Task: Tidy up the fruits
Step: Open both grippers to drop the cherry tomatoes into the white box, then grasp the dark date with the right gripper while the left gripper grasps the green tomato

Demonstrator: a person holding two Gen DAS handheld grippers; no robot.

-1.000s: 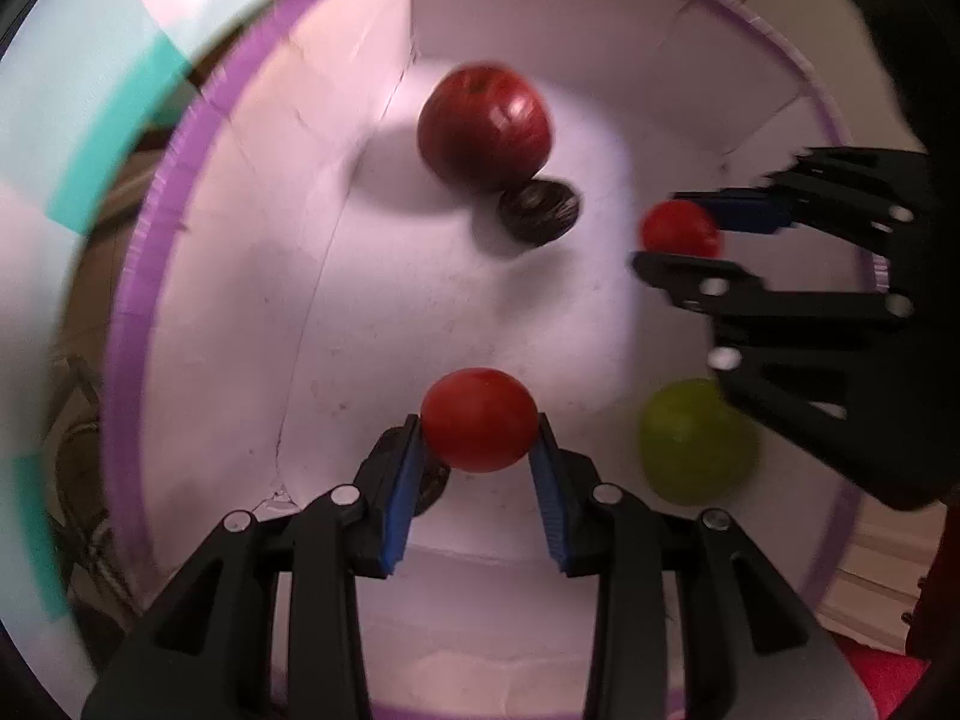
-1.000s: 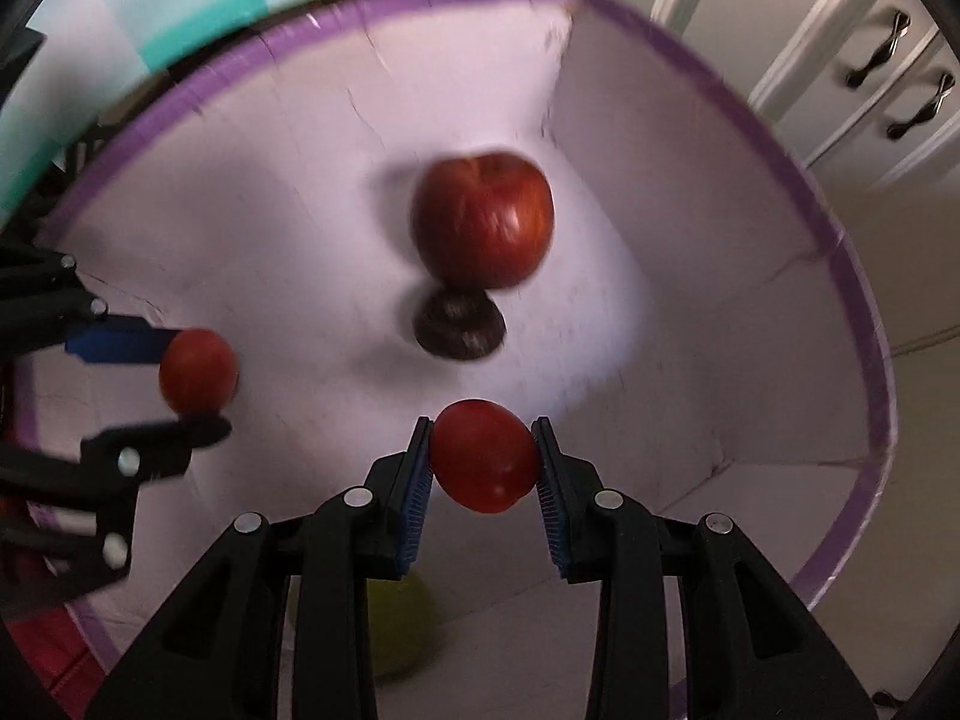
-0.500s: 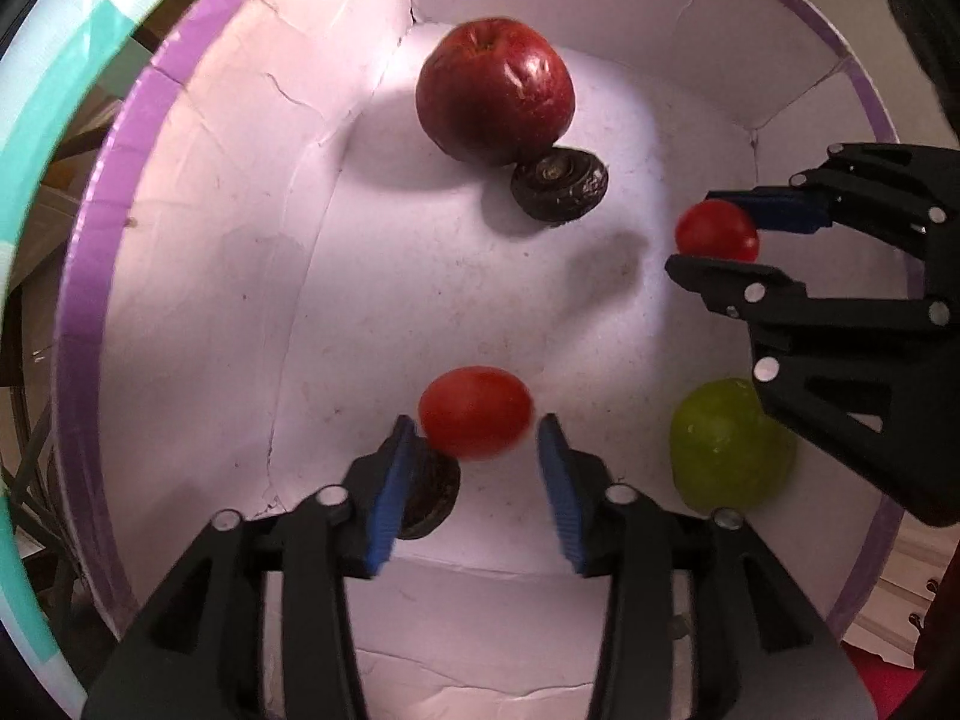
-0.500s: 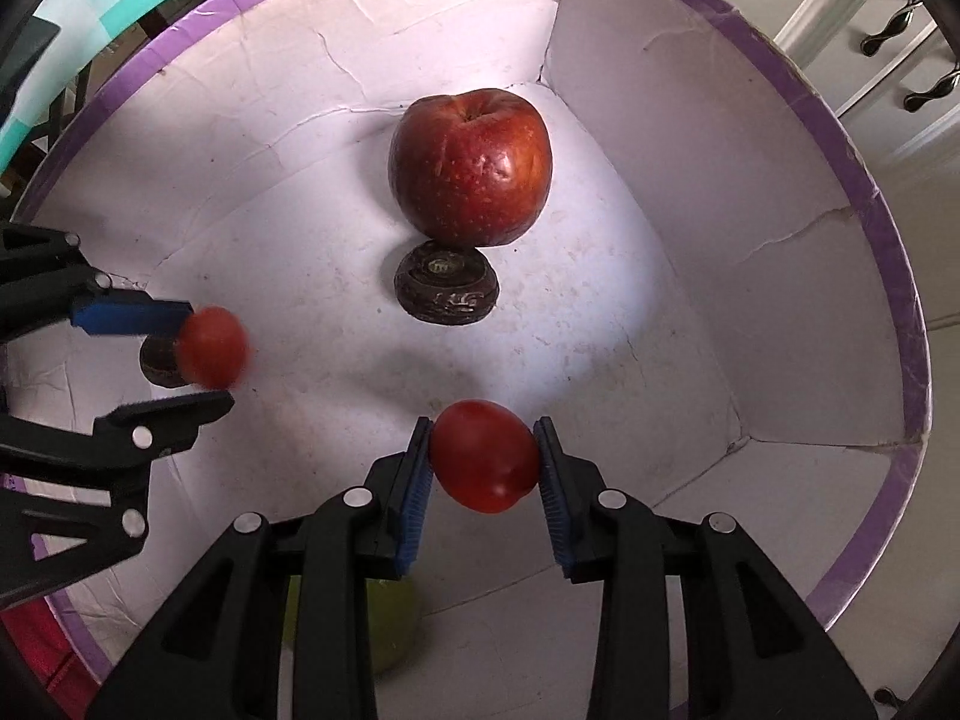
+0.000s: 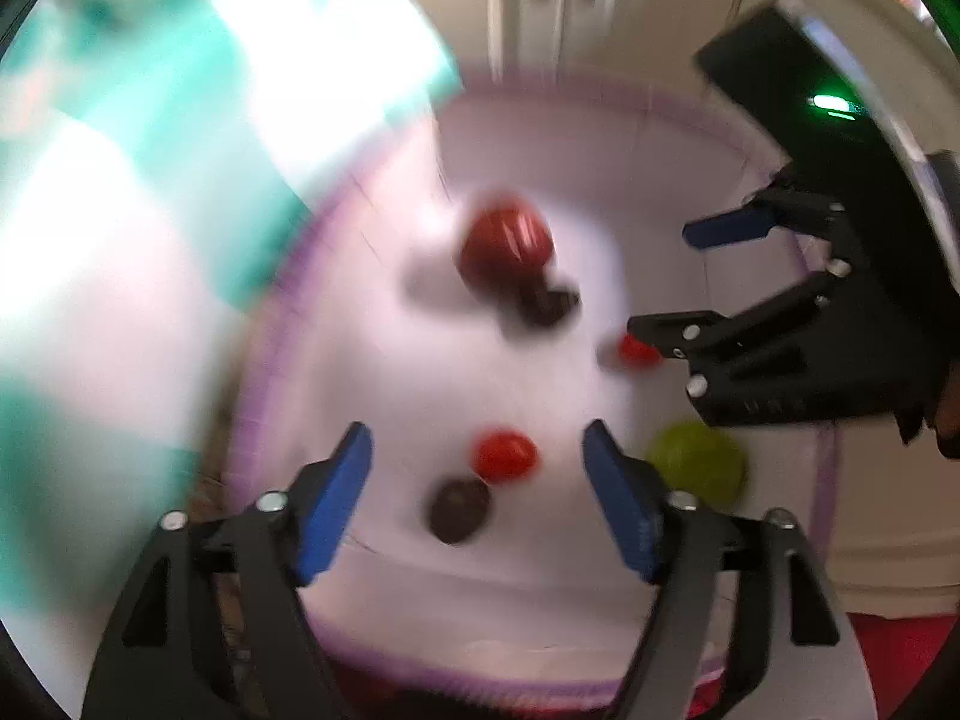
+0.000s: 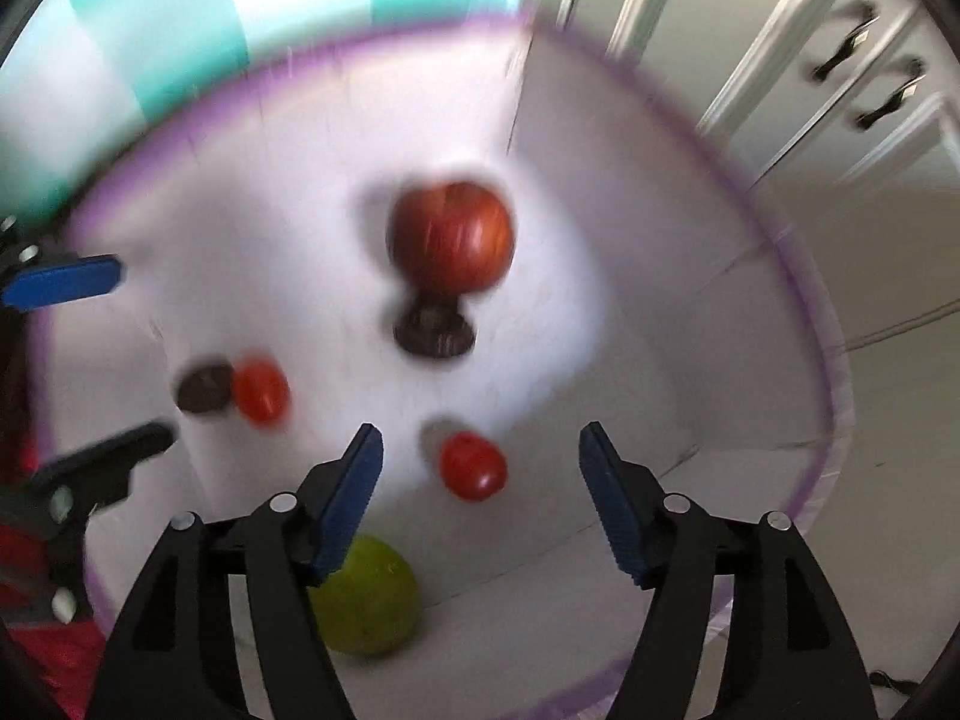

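A white box with a purple rim [image 5: 264,372] [image 6: 822,324] holds the fruit. In it lie a red apple [image 5: 507,243] [image 6: 453,237], a dark fruit [image 5: 549,303] [image 6: 433,333] beside the apple, a second dark fruit [image 5: 457,509] [image 6: 205,389], a green fruit [image 5: 699,461] [image 6: 366,597] and two small red tomatoes. My left gripper [image 5: 477,468] is open above one tomato [image 5: 504,455] [image 6: 261,390]. My right gripper [image 6: 480,471] is open above the other tomato [image 6: 473,465] [image 5: 636,351]. Both views are blurred by motion.
White cabinet doors with dark handles [image 6: 864,69] stand behind the box. A teal and white striped surface [image 5: 120,192] lies to the left. Something red [image 5: 894,654] shows beside the box at the near side.
Both grippers have opened and let go of their tomatoes, which now lie on the box floor. Both grippers have pulled back and up from the box.
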